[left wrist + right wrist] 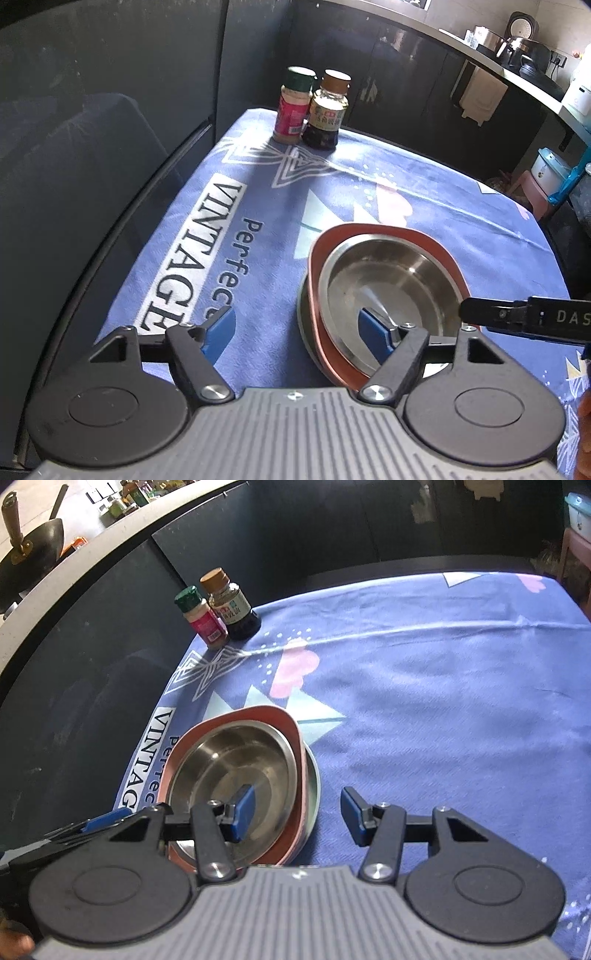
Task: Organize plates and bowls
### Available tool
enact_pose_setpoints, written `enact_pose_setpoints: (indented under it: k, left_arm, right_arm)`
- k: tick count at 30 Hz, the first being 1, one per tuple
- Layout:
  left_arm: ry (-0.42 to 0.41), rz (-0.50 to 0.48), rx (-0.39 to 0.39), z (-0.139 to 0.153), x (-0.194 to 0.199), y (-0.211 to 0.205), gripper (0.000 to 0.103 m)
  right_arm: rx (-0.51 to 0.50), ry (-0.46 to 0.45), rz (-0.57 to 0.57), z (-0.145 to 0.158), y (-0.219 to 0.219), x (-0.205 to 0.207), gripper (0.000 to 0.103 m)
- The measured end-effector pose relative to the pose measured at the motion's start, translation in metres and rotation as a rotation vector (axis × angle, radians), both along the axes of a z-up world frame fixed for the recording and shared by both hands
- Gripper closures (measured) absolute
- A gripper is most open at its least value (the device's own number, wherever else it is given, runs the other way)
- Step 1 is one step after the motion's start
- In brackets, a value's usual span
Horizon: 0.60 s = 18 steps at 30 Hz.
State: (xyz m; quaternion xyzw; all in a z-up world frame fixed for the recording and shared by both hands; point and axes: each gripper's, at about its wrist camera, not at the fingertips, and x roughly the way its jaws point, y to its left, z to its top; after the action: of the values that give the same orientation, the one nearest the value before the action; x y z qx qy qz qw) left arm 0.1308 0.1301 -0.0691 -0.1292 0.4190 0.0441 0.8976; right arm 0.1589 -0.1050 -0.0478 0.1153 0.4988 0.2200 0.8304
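Note:
A steel bowl (388, 284) sits nested in a reddish-pink dish (439, 243), which rests on a steel plate (304, 325), all on the blue tablecloth. The stack also shows in the right wrist view: bowl (229, 764), pink dish (291, 738), plate (314, 786). My left gripper (299, 332) is open and empty, its right finger over the bowl's near rim, its left finger over bare cloth. My right gripper (299, 814) is open and empty, its left finger over the bowl, its right finger over cloth. The right gripper's finger (517, 317) reaches in beside the bowl.
Two seasoning bottles, one red with a green cap (293, 107) and one dark with a brown cap (327, 110), stand at the table's far left corner. Dark cabinets run along the left and back. The tablecloth (443, 701) stretches to the right of the stack.

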Motion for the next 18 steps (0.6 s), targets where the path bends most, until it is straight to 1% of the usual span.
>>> enact_pose_setpoints:
  k: [5,11,18]
  left_arm:
    - [0.015,0.0,-0.019,-0.005,0.005,-0.001,0.031]
    - [0.042,-0.016,-0.07,-0.013,0.012,-0.001,0.031]
    - [0.049,-0.005,-0.089,-0.021,0.019,0.0,0.031]
  right_arm:
    - [0.019,0.042,-0.001,-0.009,-0.001,0.006,0.053]
    - [0.051,0.082,0.01,-0.017,-0.001,0.013,0.053]
    - [0.082,0.102,0.018,-0.023,-0.001,0.019,0.05]
